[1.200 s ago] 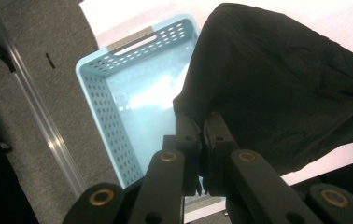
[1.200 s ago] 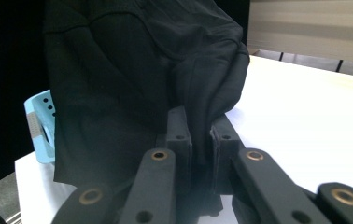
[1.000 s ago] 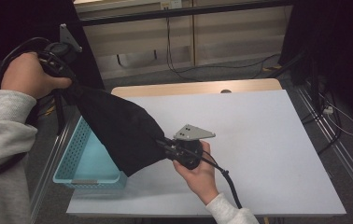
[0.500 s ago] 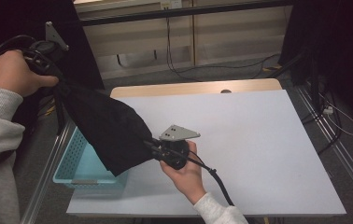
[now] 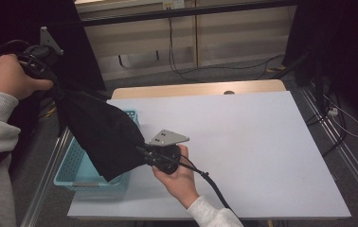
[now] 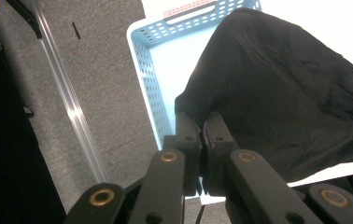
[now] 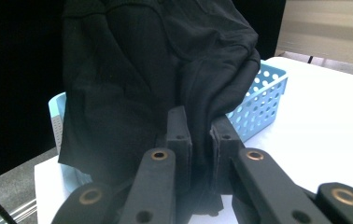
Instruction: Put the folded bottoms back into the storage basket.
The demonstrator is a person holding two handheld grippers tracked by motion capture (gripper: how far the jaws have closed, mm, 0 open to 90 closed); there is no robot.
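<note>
A white table (image 5: 243, 142) carries a light blue perforated basket (image 5: 75, 170) at its left edge, just beyond the right gripper's fingers (image 7: 179, 135). The tabletop on the fingers' other side is bare.

Lab-like recording room: dark curtains (image 5: 343, 56), floor rails (image 5: 338, 142), loose cables (image 5: 224, 71), bare white table (image 5: 262, 142).

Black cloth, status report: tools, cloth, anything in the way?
Left tool and right tool both shut on black cloth. Cloth stretched between them, hanging over blue basket. Nothing in the way.
</note>
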